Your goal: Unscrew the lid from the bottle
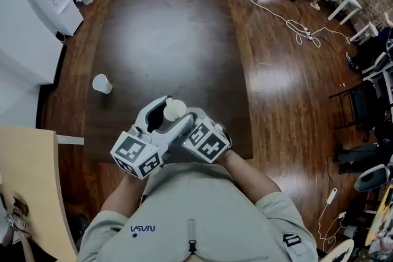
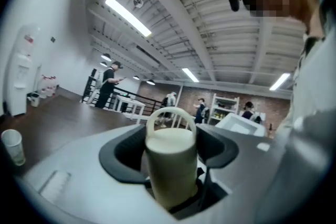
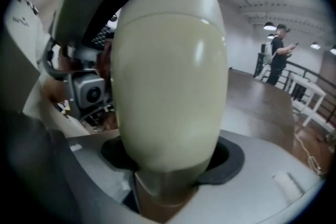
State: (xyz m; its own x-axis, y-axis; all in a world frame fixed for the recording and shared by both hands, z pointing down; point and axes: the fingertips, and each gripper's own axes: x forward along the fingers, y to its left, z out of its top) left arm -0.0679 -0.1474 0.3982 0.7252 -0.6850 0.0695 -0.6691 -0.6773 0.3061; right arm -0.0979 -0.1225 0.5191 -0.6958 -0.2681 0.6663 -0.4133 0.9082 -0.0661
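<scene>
- Both tools meet at chest height over the dark surface (image 1: 172,34), with the cream bottle (image 1: 175,110) carried in the air between them and touching nothing else.
- My left tool (image 2: 170,144) has its dark pads closed on the bottle's sides. Beyond its jaws the bottle ends in a thin loop (image 2: 170,113), which I take to be the lid's handle.
- My right tool (image 3: 170,160) is clamped on the same bottle. Its rounded body fills the space above the jaws, and a fine seam (image 3: 173,17) rings it near the far end.
- Progress: the bottle is picked up and gripped from both sides — that much is done. I see no gap at the seam and no separate piece, so I judge the lid to be on, with all of the unscrewing left to do.
- What remains, as I read it, is for one tool to hold firm while the other twists, then to draw the lid clear.
- A white cup (image 1: 102,83) stands on the surface well off to the left tool's side and plays no part.
</scene>
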